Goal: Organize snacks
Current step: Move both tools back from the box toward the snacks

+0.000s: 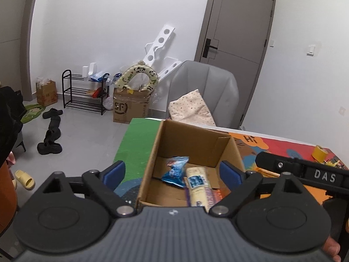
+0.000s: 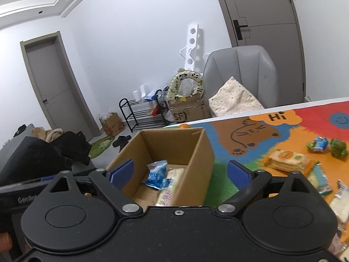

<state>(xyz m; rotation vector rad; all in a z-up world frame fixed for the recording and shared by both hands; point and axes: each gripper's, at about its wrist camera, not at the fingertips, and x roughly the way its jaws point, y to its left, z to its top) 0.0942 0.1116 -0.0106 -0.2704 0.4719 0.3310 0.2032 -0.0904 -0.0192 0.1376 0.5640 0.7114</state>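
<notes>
Both hand-held grippers, left (image 1: 172,171) and right (image 2: 180,171), hung with jaws apart and empty over the cardboard box (image 2: 202,152). Inside lay a blue snack packet (image 1: 175,171) and a pale wrapped bar (image 1: 199,186).

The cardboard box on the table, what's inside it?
Inside the cardboard box lie a blue snack packet and a long pale packet beside it. The box's near corner is hidden behind the left gripper, so more could lie there.

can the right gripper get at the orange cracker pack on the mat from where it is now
Probably yes. The right gripper is open and empty, above the cardboard box. The cracker pack lies flat on the mat to its right, with nothing on top and open mat between, though other snacks crowd its near side.
</notes>
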